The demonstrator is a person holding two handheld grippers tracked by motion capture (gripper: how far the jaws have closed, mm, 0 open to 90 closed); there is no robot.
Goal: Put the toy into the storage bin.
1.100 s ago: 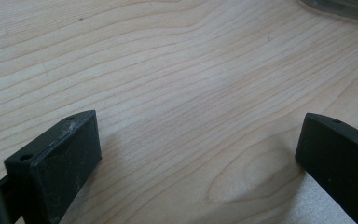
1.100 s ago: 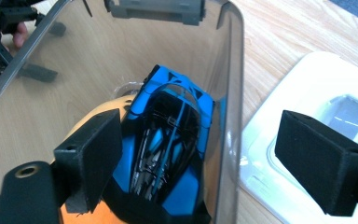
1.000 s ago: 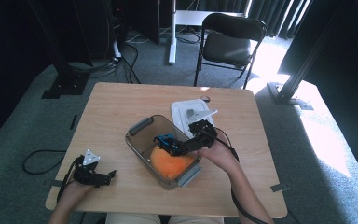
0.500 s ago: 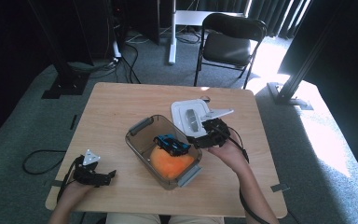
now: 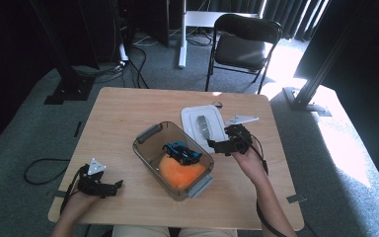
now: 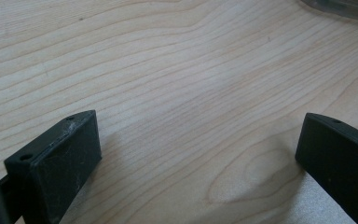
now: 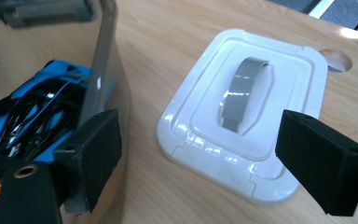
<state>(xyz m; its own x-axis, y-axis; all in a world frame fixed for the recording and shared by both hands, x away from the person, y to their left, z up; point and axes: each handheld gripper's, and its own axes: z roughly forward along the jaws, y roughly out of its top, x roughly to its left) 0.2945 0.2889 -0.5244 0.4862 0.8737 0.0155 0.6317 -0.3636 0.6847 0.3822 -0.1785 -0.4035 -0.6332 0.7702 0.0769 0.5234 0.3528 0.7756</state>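
Lid (image 5: 204, 127) of white plastic lies flat on the desk (image 5: 128, 113), handle side up, just beside the far right side of the clear box (image 5: 175, 158) and toward the desk's far edge. Its grey strap handle (image 7: 242, 93) arches over the middle, which offers the one part a claw can pinch from above; lying this way up, it seems ready to be lifted and set onto the box.

That box sits near the middle of the desk, turned at an angle to the edges, with a blue toy car (image 5: 181, 152) resting on top of an orange soft thing (image 5: 180, 173) inside. Its top is uncovered, and the grey latches at its two ends stand free, so I judge that closing it is the step in hand.

The right gripper (image 5: 223, 144) hovers over the near right corner of the lid, close to the box wall. In the right gripper view its jaws are spread wide with nothing between them, and the handle shows in the gap, so the aim looks to be at that strap.

The left gripper (image 5: 109, 186) rests low near the desk's near left corner, well apart from the box. Its jaws are spread too, over bare wood, probably parked out of the way until the box needs steadying.
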